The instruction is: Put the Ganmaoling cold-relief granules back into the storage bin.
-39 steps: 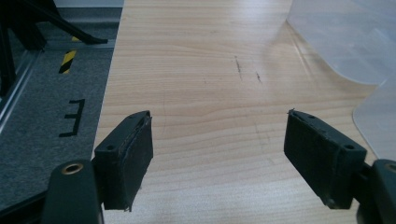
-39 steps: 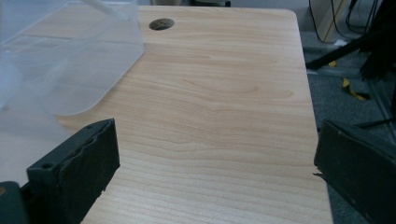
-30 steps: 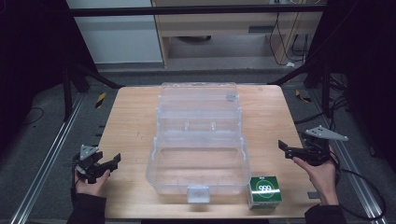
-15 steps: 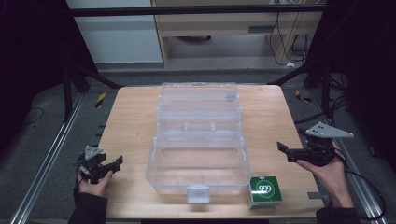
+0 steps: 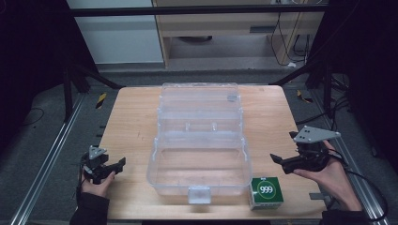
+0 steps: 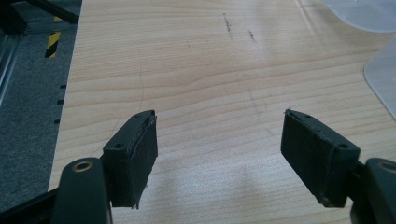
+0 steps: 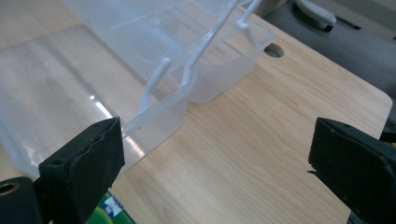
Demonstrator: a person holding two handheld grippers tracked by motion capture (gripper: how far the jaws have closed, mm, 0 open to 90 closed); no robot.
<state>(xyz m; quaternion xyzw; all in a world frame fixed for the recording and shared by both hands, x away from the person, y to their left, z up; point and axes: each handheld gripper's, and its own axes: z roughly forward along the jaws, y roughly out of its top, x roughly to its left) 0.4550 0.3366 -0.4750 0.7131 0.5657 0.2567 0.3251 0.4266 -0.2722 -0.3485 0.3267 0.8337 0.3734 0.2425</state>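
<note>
Clear plastic is the big thing from the high view: a see-through hinged storage box (image 5: 199, 140) sits open in the middle of the light wooden tabletop (image 5: 126, 122), lid laid back toward the far edge. Just beside its near right corner stands a small green carton marked 999 (image 5: 266, 192). The left gripper (image 5: 115, 166) hangs at the near left edge of the tabletop, well apart from the box, and the right gripper (image 5: 277, 160) sits off the box's right side, near the carton, not touching it.

Left gripper view: both black padded fingers (image 6: 133, 156) are spread wide, released, nothing between them but bare wood. A corner of the box (image 6: 380, 70) peeks in at the right.

Right gripper view: fingers (image 7: 88, 163) also wide apart and empty. The box (image 7: 140, 60) is right ahead, and a sliver of the green carton (image 7: 109, 210) shows by the left finger.
</note>
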